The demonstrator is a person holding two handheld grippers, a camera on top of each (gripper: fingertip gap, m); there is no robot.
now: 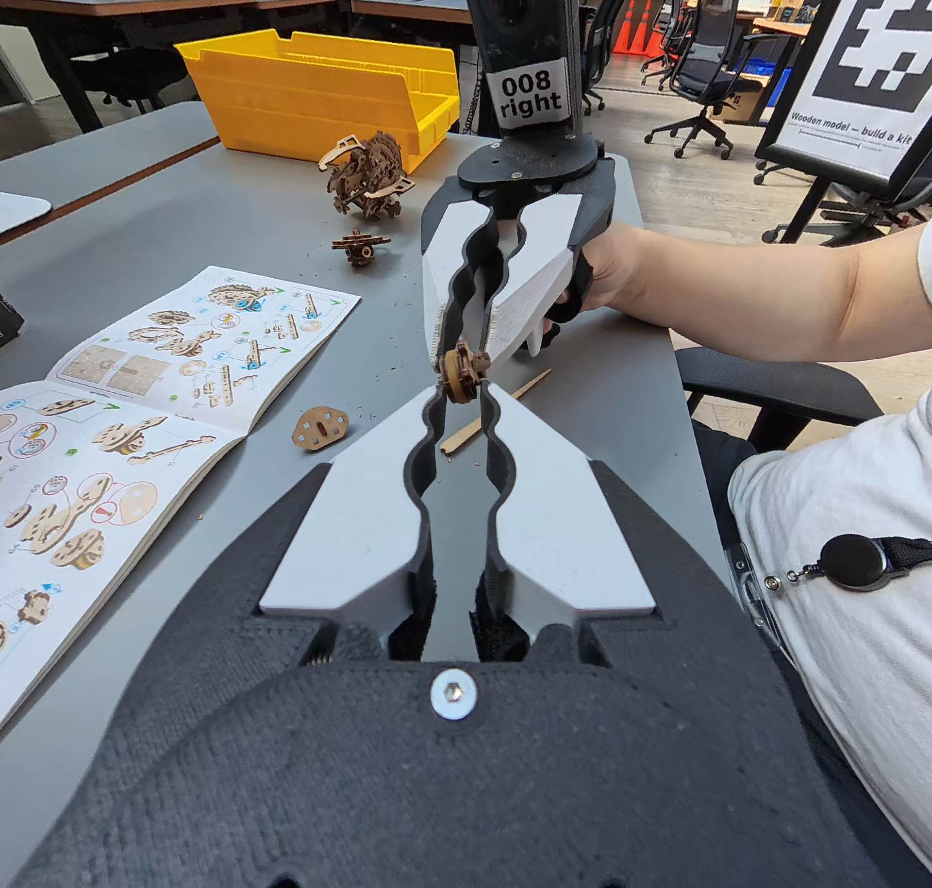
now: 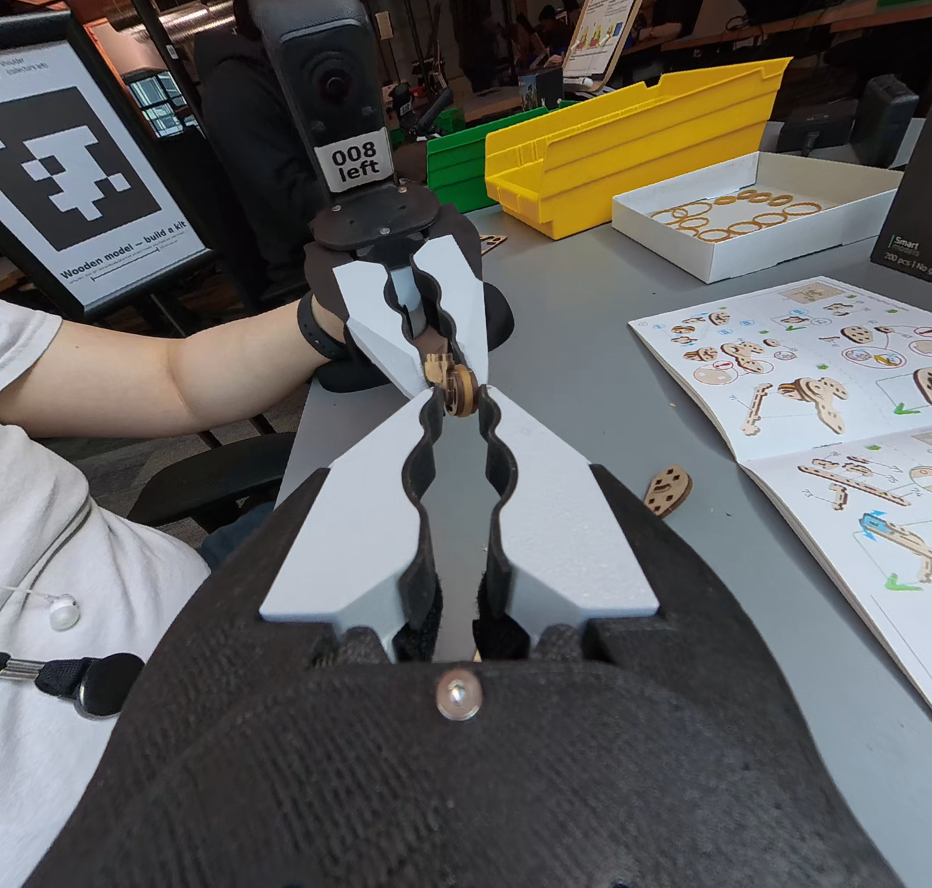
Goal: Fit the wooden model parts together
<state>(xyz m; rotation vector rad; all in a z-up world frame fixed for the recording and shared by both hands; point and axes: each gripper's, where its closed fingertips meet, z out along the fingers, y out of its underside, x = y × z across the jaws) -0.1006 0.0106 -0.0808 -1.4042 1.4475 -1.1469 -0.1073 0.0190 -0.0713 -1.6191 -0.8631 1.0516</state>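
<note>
Open instruction booklet [image 1: 151,410] flat on grey table [image 1: 252,218], left. Beyond it, yellow bin [image 1: 323,92], partly built wooden model [image 1: 365,180] and smaller wooden sub-assembly [image 1: 359,248]. Nearer, perforated oval wooden plate [image 1: 320,427] beside booklet. Centre, above table: left gripper [image 1: 459,389] clenched on round wooden wheel part [image 1: 456,374]; right gripper [image 2: 456,394] meeting it tip to tip, clamped on same small assembly at its wooden peg part [image 1: 479,362]. Thin wooden stick [image 1: 494,412] on table beneath. White tray of wooden rings [image 2: 736,213] at far right in right wrist view.
</note>
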